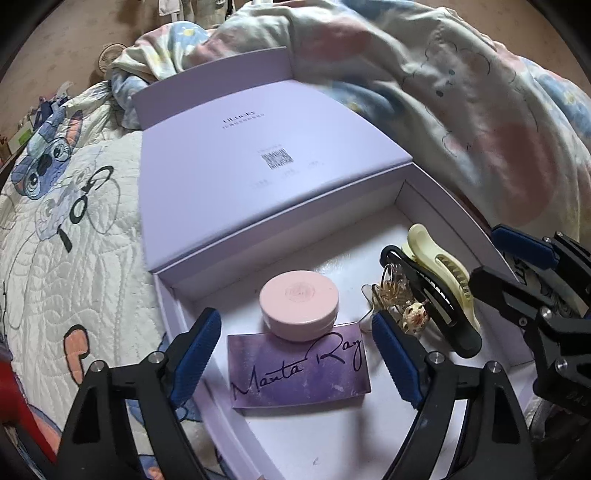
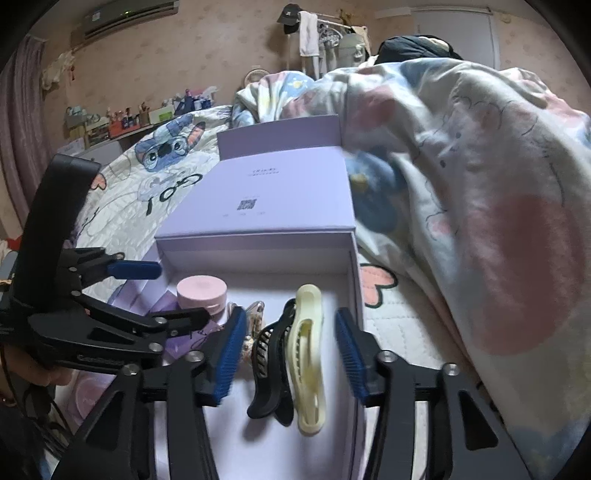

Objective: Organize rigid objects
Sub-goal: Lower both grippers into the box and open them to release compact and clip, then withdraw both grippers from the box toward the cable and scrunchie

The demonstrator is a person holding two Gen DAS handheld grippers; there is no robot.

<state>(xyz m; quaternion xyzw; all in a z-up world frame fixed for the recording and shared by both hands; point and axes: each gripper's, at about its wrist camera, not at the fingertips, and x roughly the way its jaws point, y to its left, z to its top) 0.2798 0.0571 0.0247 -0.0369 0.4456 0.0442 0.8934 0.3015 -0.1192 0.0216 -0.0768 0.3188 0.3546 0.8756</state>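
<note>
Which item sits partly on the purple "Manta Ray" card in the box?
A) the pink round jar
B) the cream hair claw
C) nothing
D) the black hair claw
A: the pink jar overlaps the far edge of the card, while the cream claw and black claw lie to the right, off it.

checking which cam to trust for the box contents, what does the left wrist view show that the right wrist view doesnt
Only the left wrist view shows the whole purple Manta Ray card and the small shell-like charm.

Only the right wrist view shows the wall air conditioner, the cluttered shelf and the hanging clothes.

Both show the lavender box, pink jar, black clip, cream clip, and the left gripper and right gripper, both open.
</note>
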